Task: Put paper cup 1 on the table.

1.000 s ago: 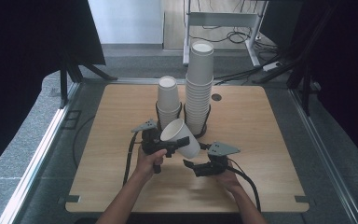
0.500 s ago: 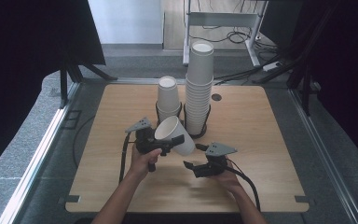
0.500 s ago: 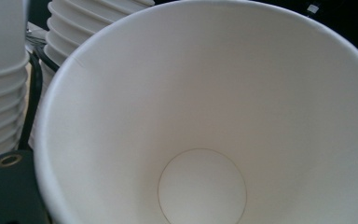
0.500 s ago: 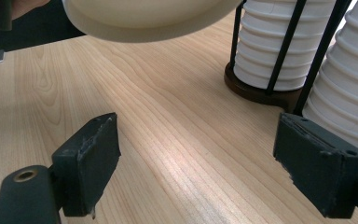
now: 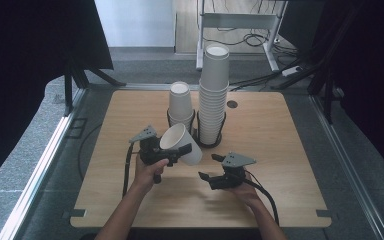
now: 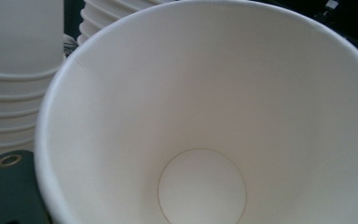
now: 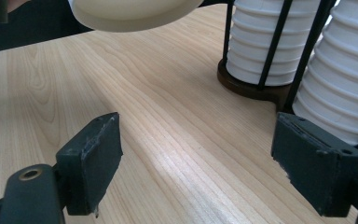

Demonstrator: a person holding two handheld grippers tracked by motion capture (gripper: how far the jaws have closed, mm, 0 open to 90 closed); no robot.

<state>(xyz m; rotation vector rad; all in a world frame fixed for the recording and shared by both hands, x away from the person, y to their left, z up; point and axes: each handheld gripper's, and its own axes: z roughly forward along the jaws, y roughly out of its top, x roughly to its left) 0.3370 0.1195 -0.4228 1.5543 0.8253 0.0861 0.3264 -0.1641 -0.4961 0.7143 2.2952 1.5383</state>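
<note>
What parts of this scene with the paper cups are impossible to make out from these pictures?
- Left gripper view: the held cup covers the gripper's jaws apart from one corner, so the grip itself is hidden.
- High view: the cups in the tall stack are too small to count.
- Right gripper view: the tops of both stacks are cut off by the upper edge; the held cup's base is cropped too.

My counter [image 5: 280, 125] was a pale wood-grain top. Two black wire cup holders stood on it near the far edge, side by side: one held a short stack of paper cups [image 5: 181, 102], the other a tall stack [image 5: 213, 95].
</note>
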